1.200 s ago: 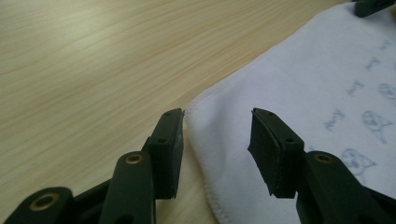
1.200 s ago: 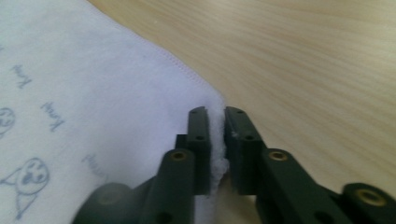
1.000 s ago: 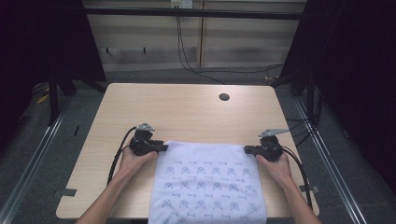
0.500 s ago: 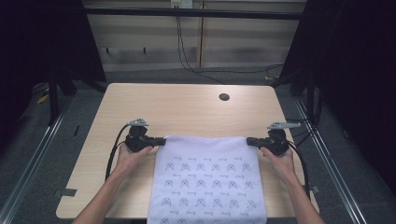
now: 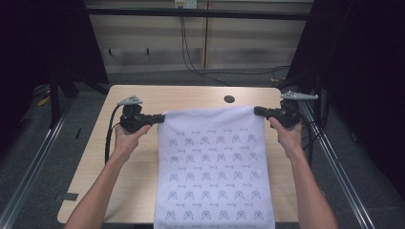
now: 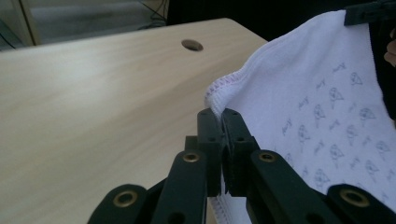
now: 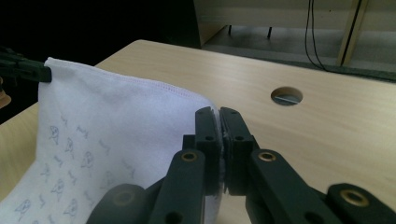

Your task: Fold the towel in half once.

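Note:
A white cloth [image 5: 215, 167] printed with small blue figures hangs by its far edge between my two grippers, and its near part lies on the wooden table [image 5: 191, 95]. My left gripper [image 5: 161, 117] is shut on the cloth's far left corner. In the left gripper view the jaws [image 6: 220, 116] pinch the hemmed corner of the cloth [image 6: 317, 93]. My right gripper [image 5: 258, 111] is shut on the far right corner. In the right gripper view its jaws [image 7: 218, 114] clamp the cloth [image 7: 107, 121] at its edge. The far edge is stretched taut above the table.
A round cable hole [image 5: 229, 99] lies in the table just beyond the cloth, also seen from the left gripper [image 6: 192, 45] and the right gripper [image 7: 286, 95]. Metal rails run along both sides of the table. Cables hang behind its far edge.
Both hands have risen and moved apart and away from the person. The cloth's far edge has come up off the table and is pulled straight between the grippers.

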Action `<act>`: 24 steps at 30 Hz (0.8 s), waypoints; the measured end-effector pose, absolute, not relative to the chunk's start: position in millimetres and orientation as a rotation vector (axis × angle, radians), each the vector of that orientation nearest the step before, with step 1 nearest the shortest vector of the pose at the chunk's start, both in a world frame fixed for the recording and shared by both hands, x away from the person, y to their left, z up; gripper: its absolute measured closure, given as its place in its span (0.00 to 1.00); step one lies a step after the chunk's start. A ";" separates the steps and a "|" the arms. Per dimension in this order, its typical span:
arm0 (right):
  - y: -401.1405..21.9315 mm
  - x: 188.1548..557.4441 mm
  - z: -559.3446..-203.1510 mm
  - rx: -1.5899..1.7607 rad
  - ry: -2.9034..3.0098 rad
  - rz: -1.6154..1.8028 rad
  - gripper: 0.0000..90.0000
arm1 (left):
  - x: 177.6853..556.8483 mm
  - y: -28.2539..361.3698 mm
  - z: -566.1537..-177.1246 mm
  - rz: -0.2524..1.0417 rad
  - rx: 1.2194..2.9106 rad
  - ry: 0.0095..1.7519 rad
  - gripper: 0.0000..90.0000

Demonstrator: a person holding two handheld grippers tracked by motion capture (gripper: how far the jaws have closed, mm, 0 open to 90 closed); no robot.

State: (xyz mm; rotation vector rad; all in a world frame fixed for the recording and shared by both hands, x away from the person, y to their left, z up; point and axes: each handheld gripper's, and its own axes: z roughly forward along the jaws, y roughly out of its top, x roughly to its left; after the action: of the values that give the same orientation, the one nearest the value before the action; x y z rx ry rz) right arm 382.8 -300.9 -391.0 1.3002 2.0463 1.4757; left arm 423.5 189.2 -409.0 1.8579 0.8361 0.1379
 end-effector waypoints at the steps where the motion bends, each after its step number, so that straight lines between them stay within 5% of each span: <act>1: -300.9 382.8 -391.0 1.300 2.046 1.476 0.96 | 423.5 189.2 -409.0 0.138 1.858 0.836 0.97; 8: -305.5 399.5 -341.2 1.250 1.959 1.492 0.97 | 430.6 178.8 -367.9 0.209 1.791 0.775 0.98; 12: -302.5 392.6 -342.9 1.233 1.964 1.563 0.97 | 412.7 172.0 -370.4 0.178 1.815 0.700 0.98; 24: -312.9 278.4 -388.5 1.156 2.231 1.473 0.97 | 313.0 198.8 -409.1 0.035 1.867 0.602 0.97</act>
State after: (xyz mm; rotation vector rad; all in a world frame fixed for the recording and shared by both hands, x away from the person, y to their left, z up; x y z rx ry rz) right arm 278.4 -312.9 -388.5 1.1559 2.2313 1.4733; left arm 313.0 198.8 -409.1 1.8665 0.6022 0.0351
